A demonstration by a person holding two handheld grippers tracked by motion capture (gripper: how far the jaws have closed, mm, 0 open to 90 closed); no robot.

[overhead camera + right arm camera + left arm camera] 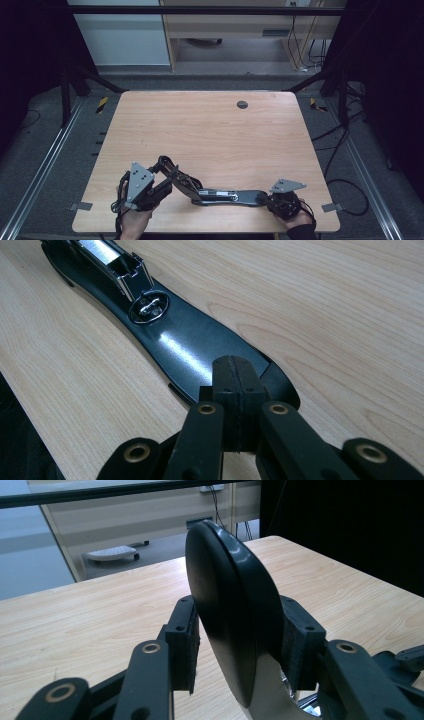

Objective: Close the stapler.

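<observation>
The left gripper (235, 650) had its two pads clamped on the raised black arm (227, 605) of a long black stapler (220, 194), one pad on each flat side of the rounded end, which stood up on edge between the jaws. Below the pads a strip of bright metal showed under the arm. In the high view this gripper (165, 186) sat near the table's front left, with the lifted arm slanting up and away from the stapler's base toward it.

The right gripper (235, 385) had its jaws fully together, pad against pad, with nothing between them. Their tips rested over the near, rounded end of the stapler's base (180, 347); I could not tell whether they pressed on it. Ahead of the tips the glossy base ran away to a small round metal plate and an open metal channel. Around both lay the bare wooden table (210, 125).
</observation>
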